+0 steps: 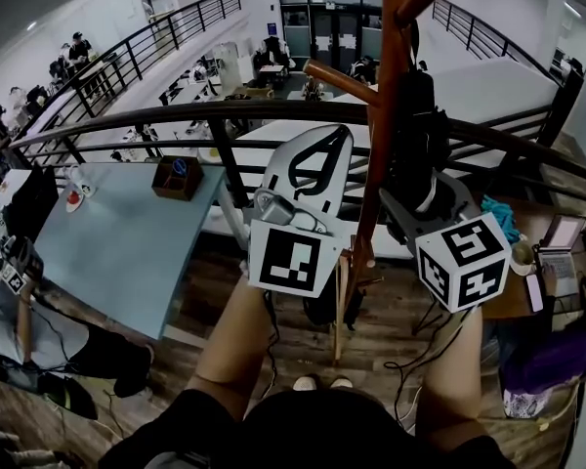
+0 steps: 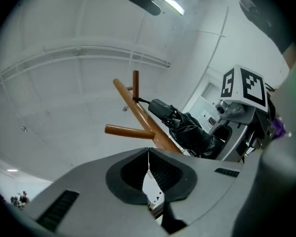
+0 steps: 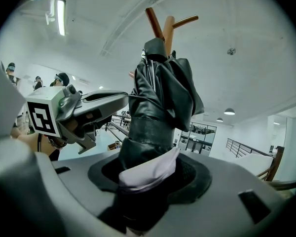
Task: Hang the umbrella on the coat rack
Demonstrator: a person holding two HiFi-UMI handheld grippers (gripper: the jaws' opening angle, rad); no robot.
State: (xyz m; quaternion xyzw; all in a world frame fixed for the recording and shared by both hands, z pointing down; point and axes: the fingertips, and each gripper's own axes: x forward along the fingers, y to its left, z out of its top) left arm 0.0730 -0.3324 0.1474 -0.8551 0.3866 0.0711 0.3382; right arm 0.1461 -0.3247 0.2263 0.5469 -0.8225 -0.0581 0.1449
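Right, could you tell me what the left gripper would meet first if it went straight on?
Most likely the coat rack, its wooden post near where a peg branches off, which shows directly beyond the left gripper and its closed tips. The umbrella lies right of that line. Depth is unclear.

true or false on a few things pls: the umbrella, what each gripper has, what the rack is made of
1. The umbrella is black and folded. True.
2. The left gripper has its jaws together with nothing between them. True.
3. The umbrella lies flat on the blue table. False: it is up against the coat rack, near its top.
4. The right gripper is empty. False: the umbrella's lower end sits between its jaws.
5. The coat rack is white metal. False: it is brown wood.
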